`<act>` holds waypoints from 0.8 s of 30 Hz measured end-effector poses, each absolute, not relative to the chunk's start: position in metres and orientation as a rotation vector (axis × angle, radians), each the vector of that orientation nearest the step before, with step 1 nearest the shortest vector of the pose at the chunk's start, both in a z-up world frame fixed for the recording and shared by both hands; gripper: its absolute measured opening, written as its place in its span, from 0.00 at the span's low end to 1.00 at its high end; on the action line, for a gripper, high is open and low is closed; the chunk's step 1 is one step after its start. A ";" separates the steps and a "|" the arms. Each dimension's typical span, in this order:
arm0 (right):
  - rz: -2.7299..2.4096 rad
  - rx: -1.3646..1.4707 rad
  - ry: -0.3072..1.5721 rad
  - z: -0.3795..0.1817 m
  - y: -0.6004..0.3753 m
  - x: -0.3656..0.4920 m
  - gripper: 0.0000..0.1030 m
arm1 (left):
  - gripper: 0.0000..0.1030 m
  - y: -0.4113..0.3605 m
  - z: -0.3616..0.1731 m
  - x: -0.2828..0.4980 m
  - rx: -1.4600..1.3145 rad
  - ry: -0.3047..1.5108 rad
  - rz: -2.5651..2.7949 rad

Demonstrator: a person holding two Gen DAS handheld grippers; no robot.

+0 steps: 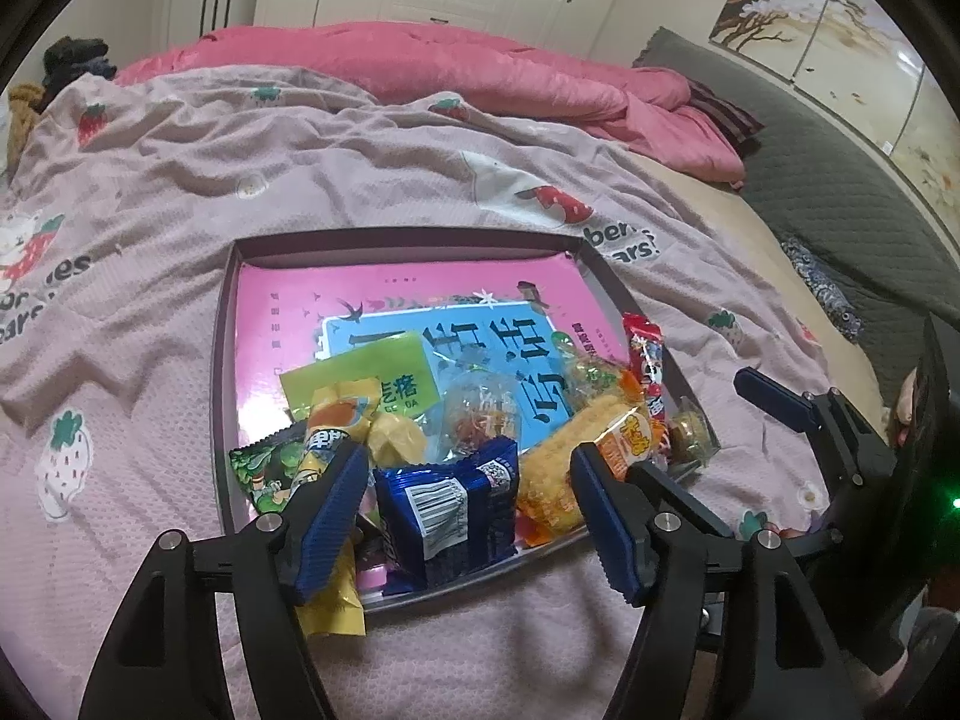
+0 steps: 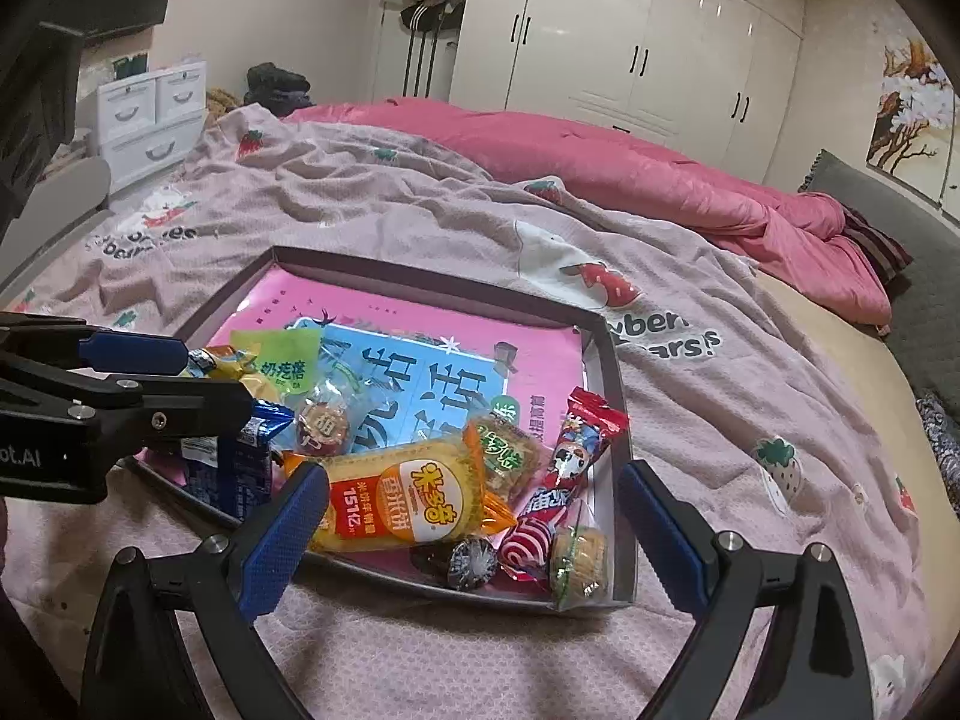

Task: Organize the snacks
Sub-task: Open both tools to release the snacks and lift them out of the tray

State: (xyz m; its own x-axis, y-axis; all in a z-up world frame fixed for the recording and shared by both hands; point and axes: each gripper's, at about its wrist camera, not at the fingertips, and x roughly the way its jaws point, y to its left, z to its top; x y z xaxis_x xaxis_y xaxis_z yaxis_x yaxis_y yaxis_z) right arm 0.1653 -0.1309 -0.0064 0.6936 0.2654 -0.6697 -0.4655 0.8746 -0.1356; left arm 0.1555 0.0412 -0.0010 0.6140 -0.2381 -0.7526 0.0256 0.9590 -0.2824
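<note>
Both claws stand released: left gripper hovers over the blue packet without pressing it, right gripper hangs empty over the tray's near edge. On the bed cover lies the dark tray, its pink sheet half hidden under snacks. The yellow rice cracker is clear; a yellow packet sticks out behind the left finger, mostly hidden.

The blue packet is half covered by the left gripper in the right wrist view. The yellow wrapper is partly hidden behind a blue pad. Small print on the pink book cannot be read.
</note>
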 end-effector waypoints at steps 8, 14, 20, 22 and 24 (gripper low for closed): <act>0.432 -0.264 0.697 -0.001 -0.140 0.154 0.96 | 0.73 0.038 0.011 0.144 -0.227 0.871 -0.132; 0.434 -0.232 0.690 0.005 -0.146 0.146 0.96 | 0.75 0.036 0.018 0.132 -0.215 0.857 -0.118; 0.423 -0.245 0.637 0.017 -0.148 0.129 0.96 | 0.76 0.033 0.021 0.120 -0.198 0.850 -0.102; 0.421 -0.241 0.628 0.021 -0.150 0.126 0.96 | 0.76 0.032 0.022 0.115 -0.196 0.847 -0.093; 0.425 -0.234 0.621 0.024 -0.152 0.121 0.96 | 0.76 0.030 0.021 0.109 -0.190 0.850 -0.092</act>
State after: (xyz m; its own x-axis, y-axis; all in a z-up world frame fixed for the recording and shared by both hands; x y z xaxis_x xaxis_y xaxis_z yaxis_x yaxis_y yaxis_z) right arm 0.1206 -0.1522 0.0242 0.7313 0.3136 -0.6058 -0.4514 0.8882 -0.0852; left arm 0.1094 0.0300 0.0215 0.6572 -0.1561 -0.7374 0.0049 0.9792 -0.2029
